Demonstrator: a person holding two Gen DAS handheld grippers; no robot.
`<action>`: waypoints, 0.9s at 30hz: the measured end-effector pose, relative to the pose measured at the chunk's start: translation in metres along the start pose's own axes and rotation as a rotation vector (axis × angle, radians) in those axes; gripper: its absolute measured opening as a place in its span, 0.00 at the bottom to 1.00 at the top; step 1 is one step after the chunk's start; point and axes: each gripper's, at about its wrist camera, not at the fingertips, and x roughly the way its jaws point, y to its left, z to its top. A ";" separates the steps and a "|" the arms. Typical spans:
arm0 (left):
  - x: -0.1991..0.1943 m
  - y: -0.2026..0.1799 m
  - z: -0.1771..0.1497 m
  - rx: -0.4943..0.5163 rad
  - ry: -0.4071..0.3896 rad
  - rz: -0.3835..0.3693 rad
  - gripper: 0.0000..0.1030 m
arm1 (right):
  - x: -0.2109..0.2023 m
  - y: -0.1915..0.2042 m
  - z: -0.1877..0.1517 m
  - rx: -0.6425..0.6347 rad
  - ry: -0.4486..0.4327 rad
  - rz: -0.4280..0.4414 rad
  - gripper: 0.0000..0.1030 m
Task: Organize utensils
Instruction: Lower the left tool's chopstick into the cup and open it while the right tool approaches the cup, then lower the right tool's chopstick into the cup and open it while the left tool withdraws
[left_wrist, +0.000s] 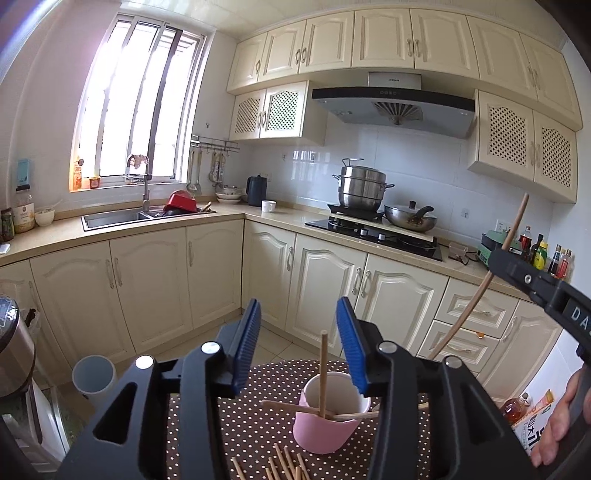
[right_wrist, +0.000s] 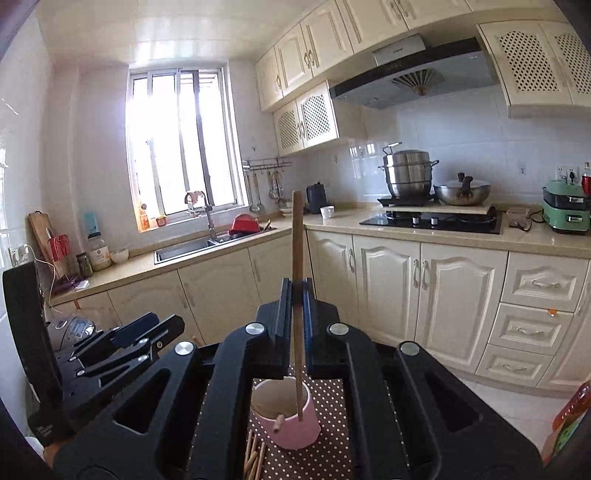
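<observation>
- Loose chopsticks (left_wrist: 284, 461) lie at the near edge of the dotted tabletop (left_wrist: 229, 424), awaiting sorting.
- The pink cup (left_wrist: 325, 424), mid-table, already holds several.
- Left gripper (left_wrist: 301, 347) hovers spread wide, empty.
- Right gripper (right_wrist: 295, 291) pinches one chopstick (right_wrist: 297, 258) upright, its tip inside the cup for dropping.
- Its side reads "DA".

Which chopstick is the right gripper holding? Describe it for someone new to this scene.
On the dotted tablecloth stands a pink cup. The held chopstick is clamped upright in the right gripper, its tip lowered into that cup, unlike the loose chopsticks lying flat beside it.
</observation>
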 end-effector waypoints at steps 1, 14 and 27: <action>-0.001 0.001 0.001 0.001 -0.002 0.001 0.42 | 0.001 0.002 0.001 0.000 -0.004 0.005 0.06; 0.004 0.014 0.001 -0.009 0.022 0.019 0.43 | 0.008 0.023 0.001 -0.076 -0.002 -0.005 0.06; 0.007 0.013 0.001 0.023 0.031 0.031 0.43 | 0.026 0.025 0.000 -0.074 -0.033 0.005 0.06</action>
